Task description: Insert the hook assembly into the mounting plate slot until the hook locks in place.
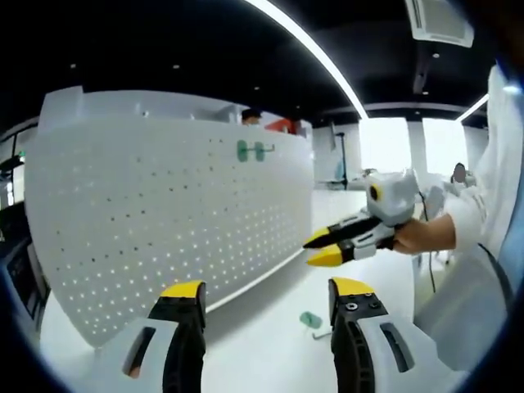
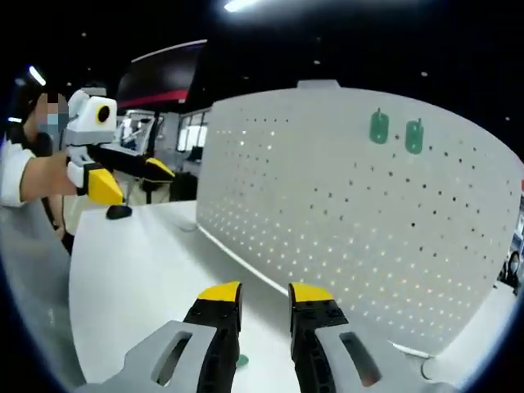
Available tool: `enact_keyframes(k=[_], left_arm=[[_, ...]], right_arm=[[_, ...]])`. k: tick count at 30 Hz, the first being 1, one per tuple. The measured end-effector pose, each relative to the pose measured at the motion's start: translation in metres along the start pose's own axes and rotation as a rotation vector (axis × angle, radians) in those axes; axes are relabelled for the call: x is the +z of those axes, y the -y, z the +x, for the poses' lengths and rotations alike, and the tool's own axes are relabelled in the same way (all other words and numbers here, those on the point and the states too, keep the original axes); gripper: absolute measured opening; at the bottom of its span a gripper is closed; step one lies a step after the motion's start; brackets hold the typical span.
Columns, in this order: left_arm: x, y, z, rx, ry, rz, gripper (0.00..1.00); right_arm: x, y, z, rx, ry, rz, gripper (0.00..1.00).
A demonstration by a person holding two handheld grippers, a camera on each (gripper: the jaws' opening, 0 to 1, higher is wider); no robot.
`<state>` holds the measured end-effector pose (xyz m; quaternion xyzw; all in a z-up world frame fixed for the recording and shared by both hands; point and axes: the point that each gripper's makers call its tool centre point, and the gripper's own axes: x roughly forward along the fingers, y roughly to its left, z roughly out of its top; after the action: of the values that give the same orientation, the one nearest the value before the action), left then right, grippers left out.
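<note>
Two green hooks (image 1: pixel 251 151) already hang side by side high on the white pegboard (image 1: pixel 164 221), well beyond and above the left gripper (image 1: pixel 266 303), whose yellow-tipped jaws stand spread wide with nothing between them. A third green hook (image 1: pixel 311 320) lies on the white table (image 1: pixel 270 344), just ahead of the left claw and nearer its right-hand jaw, apart from both tips. It is loose on the surface, presumably so a claw can pick it up, and that looks like the step now due.

From the right gripper view, the right gripper (image 2: pixel 264 315) points at the lower part of the pegboard (image 2: pixel 344 213); its jaws sit closer together but a clear gap shows between them and they hold nothing. A sliver of the green hook (image 2: pixel 242 359) peeks out on the table (image 2: pixel 131 270) between the bases of those jaws, below the tips, so the claw is above it rather than around it. The two mounted hooks (image 2: pixel 395 131) sit far up and to the right of this claw.

Each claw shows in the other's camera: the right one to the right of the left claw, held up off the table in a person's hand (image 1: pixel 422 236), and the left one high to the left of the right claw. Both appear to hover clear of the board, which stands upright on the table so its holes face the claws. The loose hook has yet to be lifted and seated, so the task seems barely begun for this piece.
</note>
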<state>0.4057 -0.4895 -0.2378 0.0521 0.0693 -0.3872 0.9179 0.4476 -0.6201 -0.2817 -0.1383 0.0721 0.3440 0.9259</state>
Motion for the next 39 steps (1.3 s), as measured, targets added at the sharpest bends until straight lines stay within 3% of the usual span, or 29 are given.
enact_keyframes(k=[16, 19, 22, 27, 39], left_arm=[[-0.03, 0.033, 0.027, -0.066, -0.087, -0.005, 0.57], [-0.033, 0.038, 0.032, -0.07, -0.09, -0.041, 0.55], [-0.037, 0.04, 0.037, -0.063, -0.092, -0.083, 0.52], [-0.039, 0.047, 0.046, -0.04, -0.092, -0.08, 0.48], [-0.064, 0.054, 0.068, -0.009, -0.163, -0.091, 0.38]], right_arm=[[0.009, 0.005, -0.005, -0.018, 0.034, 0.011, 0.21], [0.009, 0.007, -0.008, -0.023, 0.041, 0.011, 0.21], [0.01, 0.01, -0.011, -0.029, 0.047, 0.018, 0.21], [0.012, 0.011, -0.015, -0.03, 0.06, 0.021, 0.21], [0.019, 0.011, -0.017, -0.015, 0.083, 0.009, 0.21]])
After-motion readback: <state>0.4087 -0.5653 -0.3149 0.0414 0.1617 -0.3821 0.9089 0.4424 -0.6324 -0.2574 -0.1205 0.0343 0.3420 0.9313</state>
